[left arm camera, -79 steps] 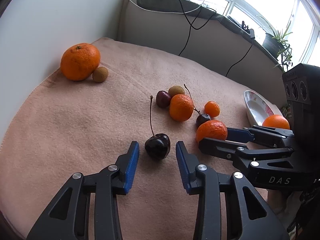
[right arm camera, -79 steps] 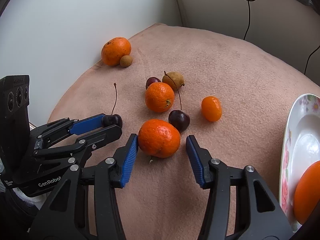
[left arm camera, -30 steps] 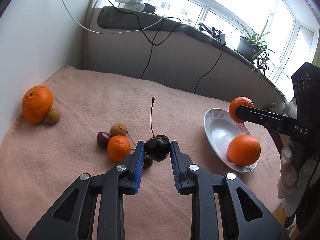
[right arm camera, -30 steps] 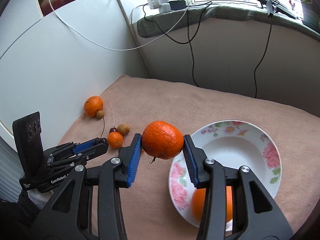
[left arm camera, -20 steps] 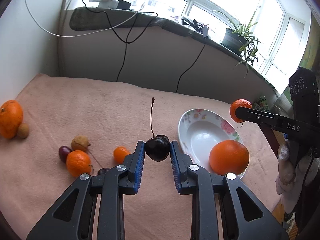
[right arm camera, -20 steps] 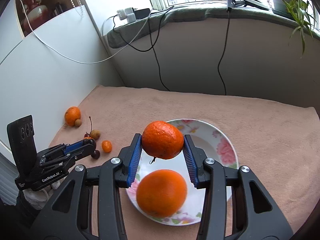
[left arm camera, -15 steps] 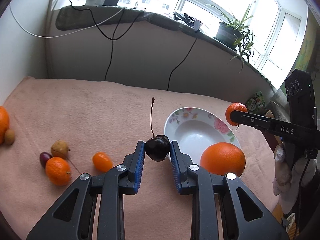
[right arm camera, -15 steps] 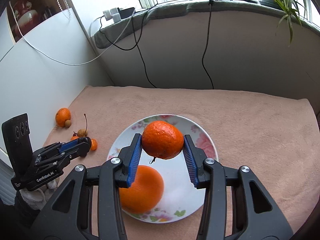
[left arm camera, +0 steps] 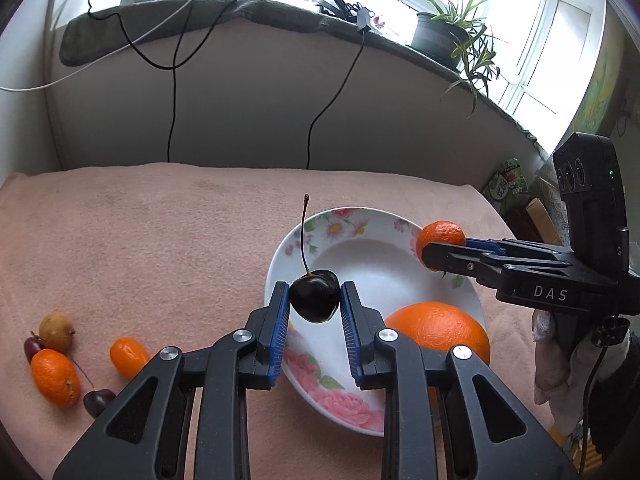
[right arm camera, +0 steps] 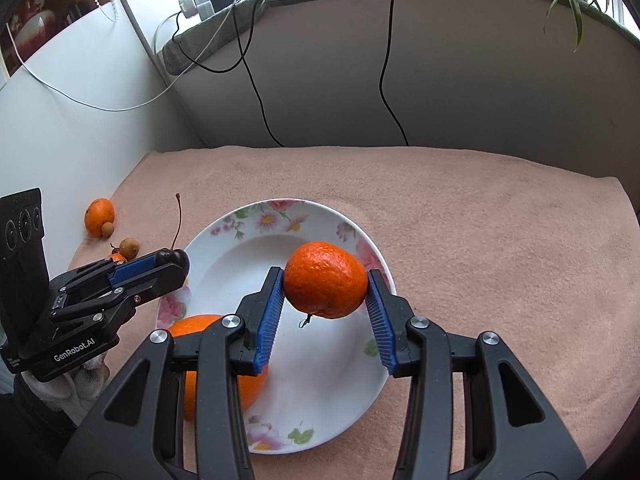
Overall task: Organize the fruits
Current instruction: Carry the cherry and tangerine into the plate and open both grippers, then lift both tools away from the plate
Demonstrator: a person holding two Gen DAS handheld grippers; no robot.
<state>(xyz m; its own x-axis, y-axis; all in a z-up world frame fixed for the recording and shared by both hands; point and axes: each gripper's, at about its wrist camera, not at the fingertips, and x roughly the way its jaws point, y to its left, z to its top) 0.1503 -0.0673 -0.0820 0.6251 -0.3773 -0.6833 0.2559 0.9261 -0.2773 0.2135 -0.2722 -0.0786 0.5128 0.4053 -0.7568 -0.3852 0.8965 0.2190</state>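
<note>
Pinching a dark cherry point(left arm camera: 315, 297) w/ left hand-held gripper point(left arm camera: 314, 307), blue pads pressed on both sides, stem pointing up. Cherry hangs over near-left rim of the floral plate point(left arm camera: 348, 216), not touching it. Right hand-held gripper point(right arm camera: 325, 305) clamped on a mandarin point(right arm camera: 325, 290), held in the air over the plate's middle; short stem bit dangles under it. Same mandarin shows in left wrist view at point(left arm camera: 440, 236), over the plate's right rim.

Plate sits on pink cloth-covered surface point(left arm camera: 140, 220). One big orange point(left arm camera: 438, 330) already in the plate, on the near side, partly behind gripper arms in both views.

Loose fruit well left of plate on the cloth: kumquat point(left arm camera: 129, 357), small mandarin point(left arm camera: 55, 376), 2nd cherry point(left arm camera: 98, 402) just beside it, brown longan-type fruit point(left arm camera: 57, 330), dark reddish fruit point(left arm camera: 33, 349) touching that. Right wrist view also shows another orange point(right arm camera: 99, 216) far back-left near the wall w/ small brown fruit point(right arm camera: 107, 229) touching it.
</note>
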